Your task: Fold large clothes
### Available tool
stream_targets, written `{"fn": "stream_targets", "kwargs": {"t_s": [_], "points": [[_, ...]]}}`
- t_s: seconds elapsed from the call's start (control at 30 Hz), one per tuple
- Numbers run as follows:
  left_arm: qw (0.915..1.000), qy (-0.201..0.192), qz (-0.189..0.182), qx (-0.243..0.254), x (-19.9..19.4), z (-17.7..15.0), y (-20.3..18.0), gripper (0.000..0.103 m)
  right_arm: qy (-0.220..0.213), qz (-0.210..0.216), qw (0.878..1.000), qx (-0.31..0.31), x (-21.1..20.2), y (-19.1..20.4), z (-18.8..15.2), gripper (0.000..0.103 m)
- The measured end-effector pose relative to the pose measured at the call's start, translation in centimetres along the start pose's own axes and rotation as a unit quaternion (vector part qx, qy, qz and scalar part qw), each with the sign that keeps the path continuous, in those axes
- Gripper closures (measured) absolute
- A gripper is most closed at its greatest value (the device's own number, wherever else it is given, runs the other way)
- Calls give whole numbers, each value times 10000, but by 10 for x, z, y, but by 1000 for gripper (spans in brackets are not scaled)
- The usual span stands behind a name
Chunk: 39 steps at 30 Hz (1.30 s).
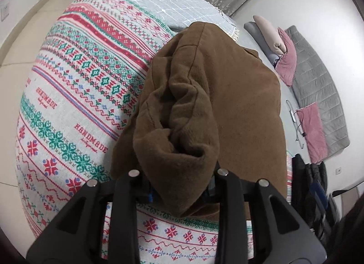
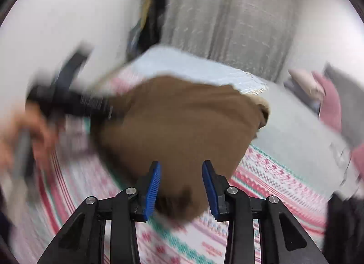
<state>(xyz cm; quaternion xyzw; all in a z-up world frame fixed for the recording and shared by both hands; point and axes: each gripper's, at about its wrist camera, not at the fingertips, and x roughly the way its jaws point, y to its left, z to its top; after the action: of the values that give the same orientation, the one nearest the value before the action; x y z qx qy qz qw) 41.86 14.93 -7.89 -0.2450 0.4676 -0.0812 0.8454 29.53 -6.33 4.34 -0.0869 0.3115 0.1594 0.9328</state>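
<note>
Jaws of left gripper [image 1: 182, 186] stood part-way apart, bunched end of brown garment [image 1: 204, 95] caught between them; pads mostly hidden by cloth, so pressing could not be told for sure. Jaws of right gripper [image 2: 181, 184] stood apart, blue pads [image 2: 152, 186] clear of cloth, nothing held; view badly blurred. Garment lay spread on patterned blanket [image 1: 68, 95] over bed, rolled fold running along its left side. Pink cushion [image 1: 287, 59] and grey quilt [image 1: 318, 82] lay well apart beyond it.
</note>
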Motion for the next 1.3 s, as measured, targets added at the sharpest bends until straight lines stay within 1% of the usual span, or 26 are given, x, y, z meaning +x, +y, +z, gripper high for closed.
{"fn": "stream_targets", "kwargs": {"t_s": [0.03, 0.07, 0.1, 0.13, 0.17, 0.2, 0.27, 0.37, 0.47, 0.53, 0.6, 0.67, 0.7, 0.73, 0.77, 0.8, 0.9, 0.97, 1.03, 1.07, 1.1, 1.17, 1.2, 1.23, 1.27, 1.3], "points": [[10000, -3, 36, 45, 0, 0, -2, 70, 171, 89, 9998, 107, 14, -3, 6, 78], [10000, -4, 47, 58, -1, 1, -3, 70, 478, 190, 9985, 161, 33, -3, 5, 82], [10000, -6, 49, 43, -2, 2, -2, 69, 871, 285, 9955, 244, 56, -5, 1, 83], [10000, 26, -19, -12, -2, 4, 1, 68, 948, 346, 9943, 348, 70, -4, -6, 83], [9999, 56, -112, -96, -3, 6, 4, 68, 905, 374, 9943, 425, 74, -6, -14, 83], [9994, 88, -247, -228, -5, 8, 8, 66, 766, 450, 9937, 675, 74, -9, -22, 83], [9978, 128, -500, -423, -12, 12, 10, 66, 708, 573, 9908, 1000, 72, -18, -26, 83], [9984, 36, -473, -322, -24, 14, 1, 65, 770, 611, 9896, 1049, 68, -21, -28, 83], [9991, -62, -326, -255, -38, 16, -14, 62, 771, 457, 9912, 975, 69, -19, -26, 83], [9987, -29, -354, -364, -41, 18, -10, 60, 692, 371, 9921, 973, 72, -13, -25, 83], [9971, -78, -430, -615, -45, 21, 1, 56, 632, 384, 9917, 1053, 72, -14, -28, 83], [9945, -256, -482, -891, -50, 27, 18, 53, 620, 402, 9913, 1089, 68, -14, -27, 83], [9932, -476, -401, -988, -57, 28, 25, 53, 625, 384, 9915, 1070, 69, -15, -27, 83], [9920, -751, -220, -995, -67, 29, 29, 53, 636, 342, 9921, 1030, 69, -13, -26, 83], [9918, -925, -127, -868, -74, 29, 27, 53, 645, 297, 9926, 989, 70, -12, -26, 83], [9923, -1005, -137, -711, -78, 29, 22, 53, 652, 211, 9932, 940, 70, -9, -25, 83], [9937, -1075, -241, 191, -81, 20, -16, 53, 633, 29, 9937, 928, 69, -1, -24, 83], [9897, -1063, -51, 952, -72, 7, -51, 53, 622, -51, 9935, 955, 69, 0, -24, 83], [9852, -953, 192, 1414, -56, -2, -68, 53, 626, -87, 9928, 1015, 69, 0, -25, 83], [9833, -812, 362, 1590, -42, -5, -73, 53, 639, -98, 9925, 1041, 68, 0, -25, 83], [9824, -680, 569, 1646, -31, -5, -74, 54, 653, -114, 9923, 1041, 68, 0, -24, 83], [9828, -404, 982, 1509, -8, -2, -62, 72, 686, -151, 9928, 972, 68, 1, -24, 83], [9842, -365, 1044, 1384, -5, -1, -56, 91, 694, -151, 9931, 936, 68, 1, -23, 83], [9859, -349, 1079, 1232, -3, 1, -48, 100, 693, -135, 9932, 926, 68, 1, -23, 83], [9888, -304, 955, 1103, -2, 3, -41, 100, 685, -114, 9932, 931, 67, 0, -23, 83], [9893, -287, 899, 1109, -1, 4, -40, 100, 674, -99, 9933, 932, 66, 2, -24, 83]]}}
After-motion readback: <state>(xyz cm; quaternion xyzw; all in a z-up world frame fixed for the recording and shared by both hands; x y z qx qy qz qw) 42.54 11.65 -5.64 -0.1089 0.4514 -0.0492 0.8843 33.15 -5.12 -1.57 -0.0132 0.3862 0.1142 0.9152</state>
